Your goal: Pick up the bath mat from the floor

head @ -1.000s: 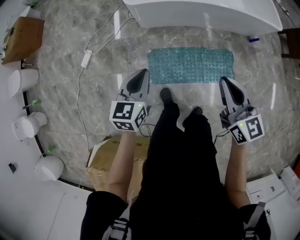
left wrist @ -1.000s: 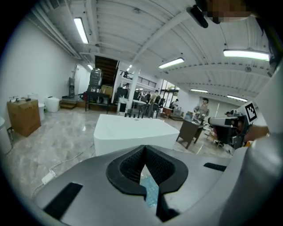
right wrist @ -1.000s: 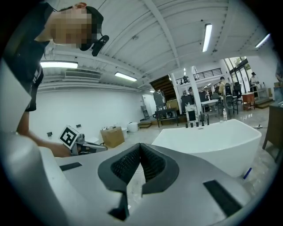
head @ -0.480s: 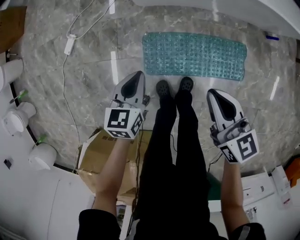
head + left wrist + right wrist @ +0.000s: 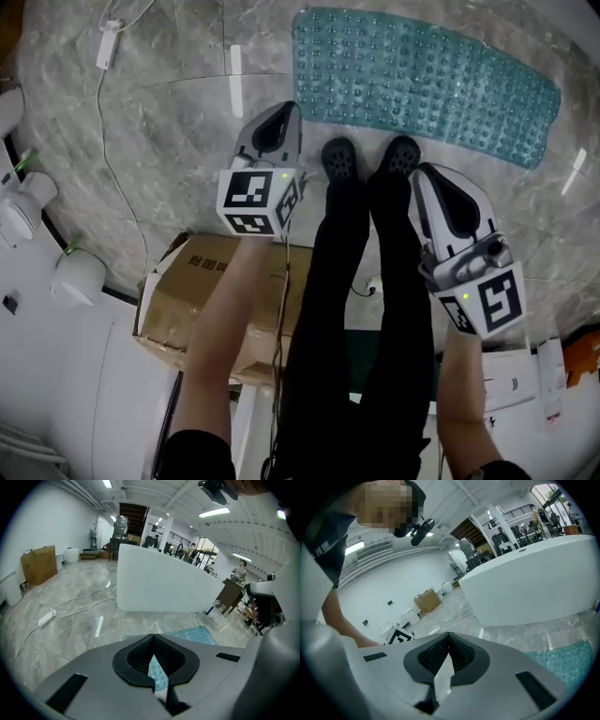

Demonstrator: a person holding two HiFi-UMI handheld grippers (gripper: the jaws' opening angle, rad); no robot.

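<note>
jaws together, empty: left gripper [image 5: 286, 109], right gripper [image 5: 422, 172] | bath mat [image 5: 427, 75] flat, shoes [image 5: 339, 159] seemingly at its edge

We see a teal bath mat of rubber [image 5: 427, 80] studded with rows of small round bumps, on a grey marble floor [image 5: 169, 131] veined in paler streaks. The rectangular cardboard box [image 5: 192, 300] is brown. The left gripper [image 5: 281, 117] and right gripper [image 5: 424, 180] are pale grey, their cubes bearing black-and-white square markers. The smooth bathtub [image 5: 159, 583] is plain white.

Head view down; gripper views level; all share mat [image 5: 427, 80].
</note>
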